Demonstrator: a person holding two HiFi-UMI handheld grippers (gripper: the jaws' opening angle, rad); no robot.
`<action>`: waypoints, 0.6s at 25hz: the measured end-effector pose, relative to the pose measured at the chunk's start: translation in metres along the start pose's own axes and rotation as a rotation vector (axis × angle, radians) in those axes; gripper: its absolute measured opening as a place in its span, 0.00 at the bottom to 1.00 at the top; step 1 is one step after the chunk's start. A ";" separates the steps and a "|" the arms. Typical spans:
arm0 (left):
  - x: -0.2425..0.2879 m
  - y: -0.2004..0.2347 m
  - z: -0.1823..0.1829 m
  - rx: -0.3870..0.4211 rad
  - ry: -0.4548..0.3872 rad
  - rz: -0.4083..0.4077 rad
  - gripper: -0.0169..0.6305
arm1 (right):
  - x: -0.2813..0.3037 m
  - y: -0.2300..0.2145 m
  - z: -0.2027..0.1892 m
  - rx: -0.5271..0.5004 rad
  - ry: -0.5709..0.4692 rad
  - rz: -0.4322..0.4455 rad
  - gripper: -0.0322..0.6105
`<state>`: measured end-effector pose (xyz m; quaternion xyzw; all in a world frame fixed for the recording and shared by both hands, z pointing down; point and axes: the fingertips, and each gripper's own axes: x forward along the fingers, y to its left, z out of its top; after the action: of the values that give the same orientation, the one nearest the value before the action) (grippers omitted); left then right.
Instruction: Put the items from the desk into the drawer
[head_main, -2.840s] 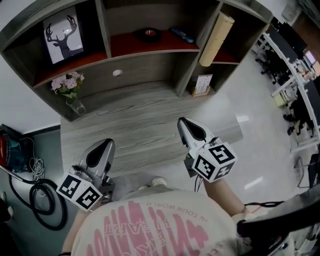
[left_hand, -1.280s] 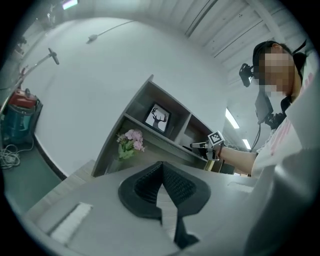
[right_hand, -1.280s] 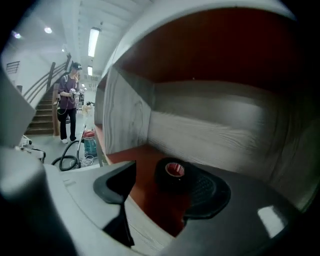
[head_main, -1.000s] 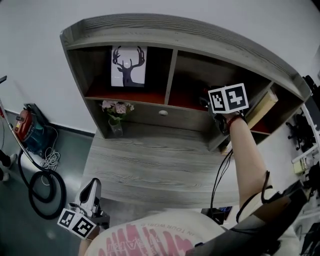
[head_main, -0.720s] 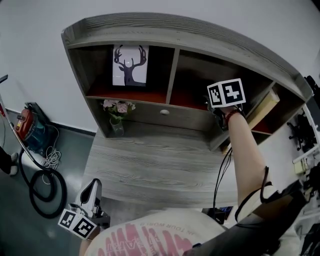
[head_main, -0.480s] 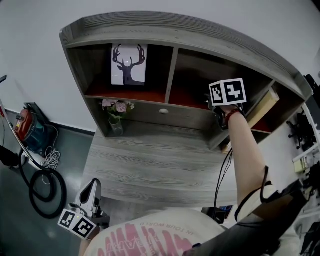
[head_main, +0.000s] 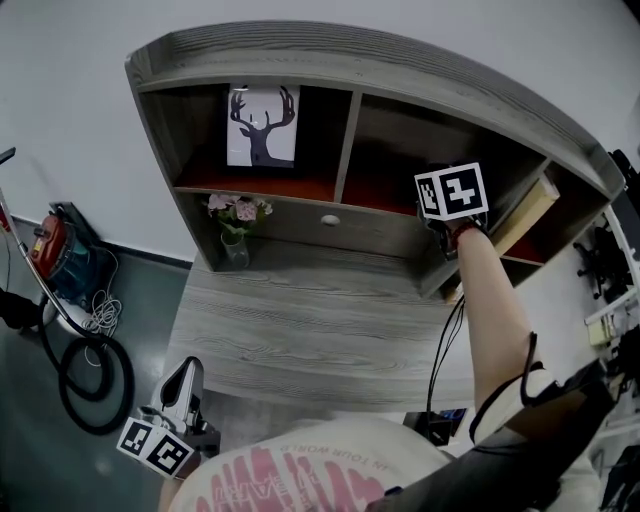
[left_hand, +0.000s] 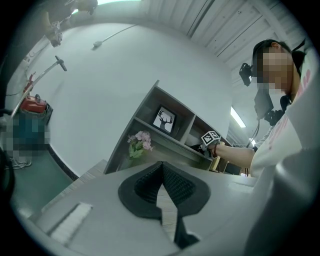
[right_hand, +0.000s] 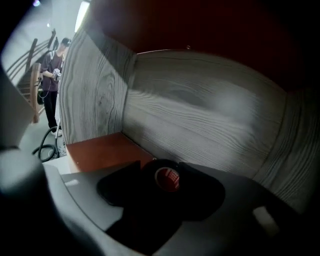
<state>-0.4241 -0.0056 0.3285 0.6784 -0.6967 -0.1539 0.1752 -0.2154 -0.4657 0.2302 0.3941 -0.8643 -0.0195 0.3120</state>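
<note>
tape roll (right_hand: 167, 179) sits on the red shelf floor (right_hand: 105, 150) in the middle compartment, between the jaws of your right gripper (right_hand: 161, 167), which have just been closing and now press on its sides. your left gripper (head_main: 186, 365) hangs low by the desk (head_main: 300, 320), jaws together, empty.

right claw (right_hand: 161, 174): jaws just closed in | gripped between them: black tape roll (right_hand: 167, 179) | resting on red shelf floor (right_hand: 100, 152)
</note>
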 end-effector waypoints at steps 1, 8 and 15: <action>-0.002 0.001 0.000 -0.001 -0.001 0.002 0.06 | -0.001 0.000 0.000 -0.013 -0.001 -0.007 0.43; -0.010 0.004 0.000 -0.004 -0.004 0.004 0.06 | -0.011 0.005 0.001 -0.070 -0.059 -0.044 0.21; -0.007 -0.001 0.000 -0.006 0.002 -0.034 0.06 | -0.044 0.015 0.003 0.023 -0.181 0.031 0.20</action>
<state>-0.4232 0.0017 0.3282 0.6898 -0.6844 -0.1582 0.1753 -0.2054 -0.4255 0.2089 0.3807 -0.8951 -0.0404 0.2285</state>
